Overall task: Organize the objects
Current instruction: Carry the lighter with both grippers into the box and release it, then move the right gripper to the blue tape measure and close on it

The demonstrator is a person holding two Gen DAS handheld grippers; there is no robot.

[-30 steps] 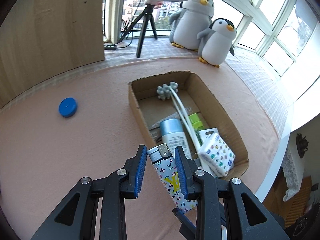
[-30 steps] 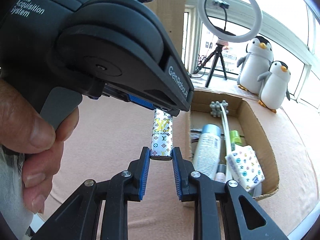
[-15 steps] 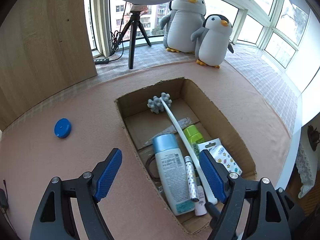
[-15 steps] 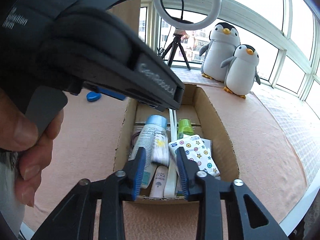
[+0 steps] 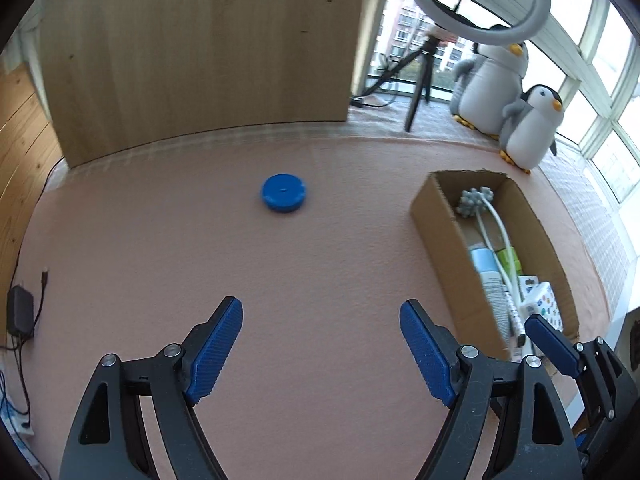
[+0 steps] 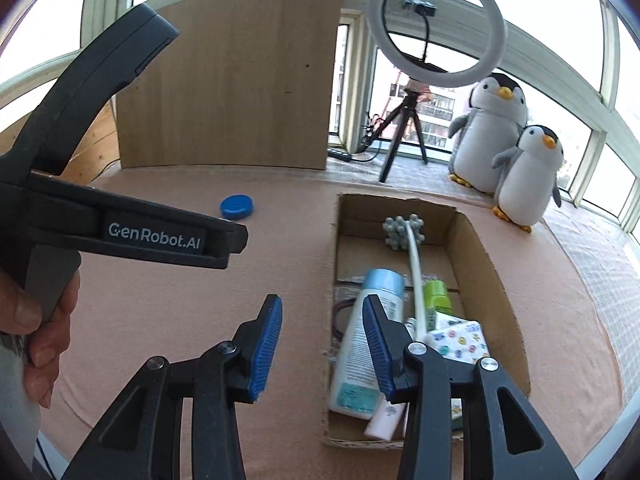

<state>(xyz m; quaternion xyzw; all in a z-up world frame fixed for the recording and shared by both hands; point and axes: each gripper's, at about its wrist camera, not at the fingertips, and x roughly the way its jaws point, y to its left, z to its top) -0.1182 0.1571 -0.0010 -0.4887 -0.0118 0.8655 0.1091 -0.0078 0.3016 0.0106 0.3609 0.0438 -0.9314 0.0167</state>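
Far left in my right-wrist view: a hand [image 6: 36, 320] wrapped round the handle of the left gripper [image 5: 320, 344], whose body crosses the frame. Through its own camera I see its jaws spread wide over bare pink table cover [image 5: 200, 260], nothing between them. They opened over the last second and now sit steady.

Ahead of that gripper, well apart from its pads: blue round lid [image 5: 284, 193], lying flat on the cover, alone. Behind it, a wooden board [image 5: 200, 40] stands upright at the table's back edge.

Centre of my right view: right gripper [image 6: 322, 346], jaws part open and just been widening. Nothing pinched. Its left pad hangs over the cover, its right pad over the near left wall of the cardboard box [image 6: 492, 264].

Box contents, left to right: white bottle with pale blue cap [image 6: 360, 344] lying lengthwise; a white tube [image 6: 386, 420] at its foot; a white-handled massager [image 6: 414, 264] with grey knobbed head at the far end; a green-capped container [image 6: 438, 300]; a white patterned packet [image 6: 460, 338] near the front right.

Right, beyond the box: ring light on tripod [image 6: 436, 24], two plush penguins [image 6: 504, 148] by the windows.
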